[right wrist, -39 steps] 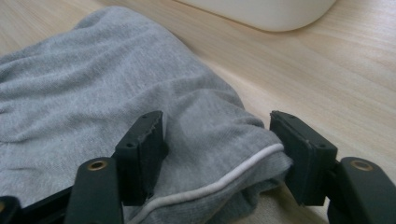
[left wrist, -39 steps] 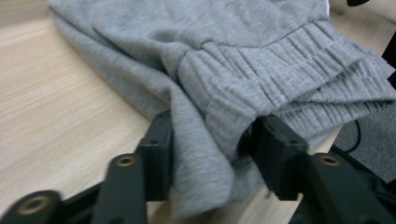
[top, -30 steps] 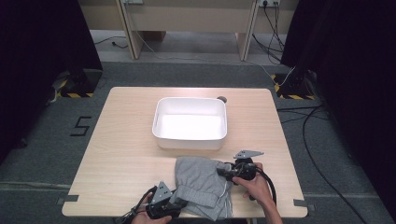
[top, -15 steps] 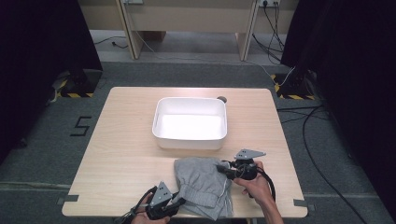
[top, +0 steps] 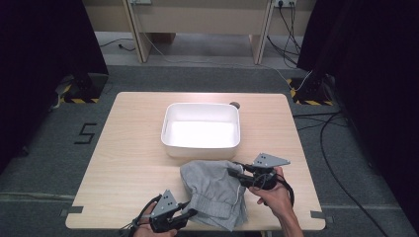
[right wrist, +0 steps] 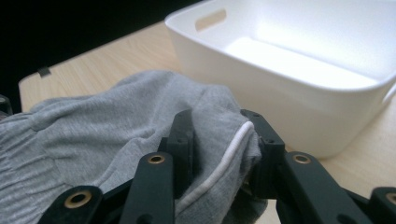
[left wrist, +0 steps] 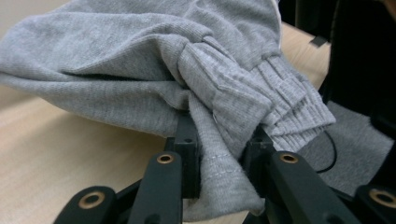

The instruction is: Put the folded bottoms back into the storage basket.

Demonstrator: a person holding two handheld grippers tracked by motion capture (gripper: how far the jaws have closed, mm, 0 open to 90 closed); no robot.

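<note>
High view shows the grey cloth (top: 213, 190) low in the middle, just below the white tub (top: 201, 129); the left gripper (top: 190, 213) and right gripper (top: 233, 172) each pinch it tight; lift both together, I think, so nothing slips.

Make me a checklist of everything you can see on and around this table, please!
Surface: light wooden table, with a small dark round spot behind the tub.
Job's things: empty white tub mid-table; crumpled grey garment in front of it, near the front edge.
Clutter: nothing seen.
Grippers: left gripper pinches the garment's near hem; right gripper pinches its far edge with the white cord.
Cables: one trails from each gripper; others run over the floor at right.
Surroundings: grey carpet, a "5" mark on the floor at left, black curtains on both sides, wooden furniture legs behind.
</note>
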